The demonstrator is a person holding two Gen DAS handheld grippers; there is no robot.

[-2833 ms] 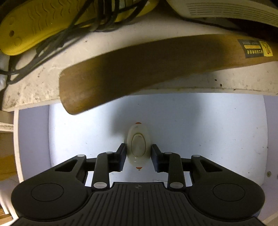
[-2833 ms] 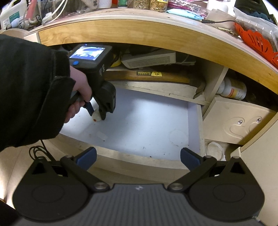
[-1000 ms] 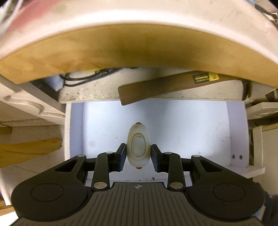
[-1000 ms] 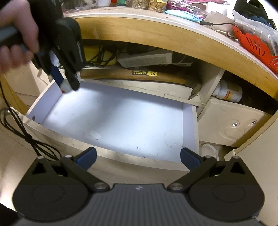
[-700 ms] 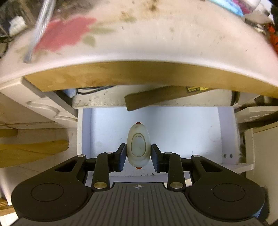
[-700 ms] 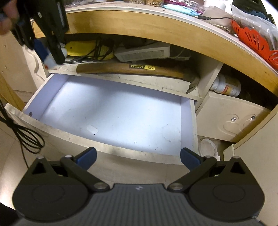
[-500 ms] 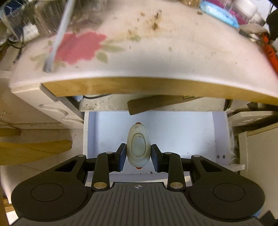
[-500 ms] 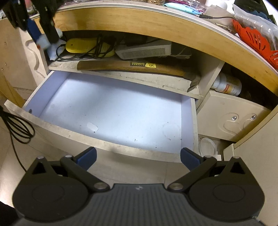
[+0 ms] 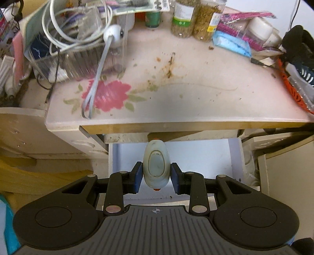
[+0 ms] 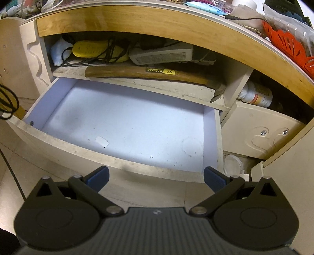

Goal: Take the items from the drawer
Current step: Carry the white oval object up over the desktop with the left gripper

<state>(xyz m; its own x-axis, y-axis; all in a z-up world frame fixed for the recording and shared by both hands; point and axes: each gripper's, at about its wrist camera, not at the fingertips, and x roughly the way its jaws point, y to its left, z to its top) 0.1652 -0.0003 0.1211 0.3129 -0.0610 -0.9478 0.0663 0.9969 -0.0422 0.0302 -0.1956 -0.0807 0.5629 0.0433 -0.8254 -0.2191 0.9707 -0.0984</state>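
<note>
1. Left wrist view: our left gripper [image 9: 156,175] is clamped on the pale oval switch [image 9: 156,165], held in the air above the open drawer [image 9: 234,155], level with the desk [image 9: 196,98] edge.
2. We judge the step is setting it on the desk: carry it over the bare middle, clear of the jars [image 9: 193,18] and cables [image 9: 78,29].
3. Lower until it rests, then release.
4. Right gripper [image 10: 156,177] hangs spread wide and empty before the drawer [image 10: 58,146], where only a paper scrap [image 10: 102,141] shows.

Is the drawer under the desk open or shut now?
Open. The drawer is pulled out past the hammer shelf, its pale floor exposed, holding only a small paper scrap.
</note>
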